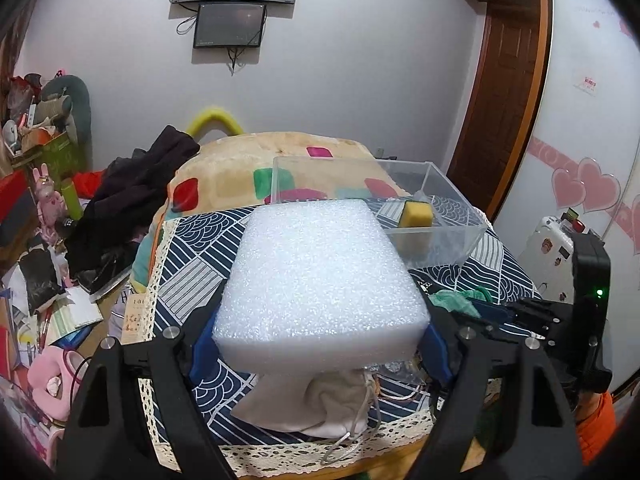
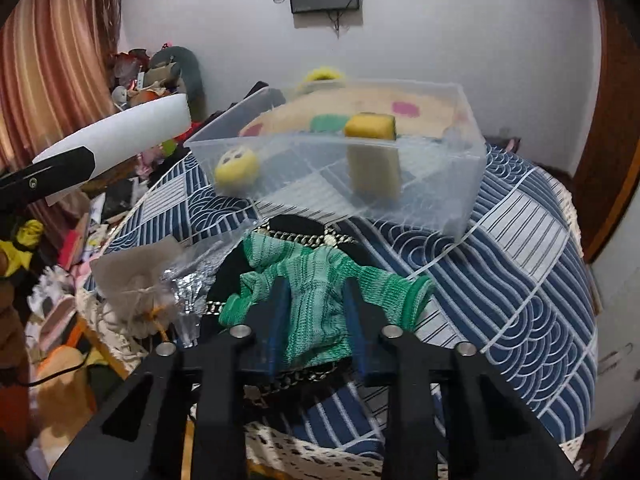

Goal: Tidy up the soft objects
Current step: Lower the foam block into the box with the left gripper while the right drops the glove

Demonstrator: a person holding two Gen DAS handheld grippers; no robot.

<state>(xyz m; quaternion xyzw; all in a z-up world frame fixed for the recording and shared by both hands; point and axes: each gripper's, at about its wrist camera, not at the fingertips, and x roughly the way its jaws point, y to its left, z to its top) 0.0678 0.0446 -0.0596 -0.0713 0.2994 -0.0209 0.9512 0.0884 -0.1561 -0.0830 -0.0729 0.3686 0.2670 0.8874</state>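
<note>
Here, left gripper (image 1: 320,344) clamping foam block (image 1: 320,272), right gripper (image 2: 316,328) pinching green glove (image 2: 320,292)

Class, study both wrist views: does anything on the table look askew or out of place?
Yes. The clear plastic bin sits at a skewed angle to the tablecloth's edges. Inside it, the yellow sponge stands on end rather than lying flat. A black chain-trimmed item lies partly buried under the green knit garment.
</note>
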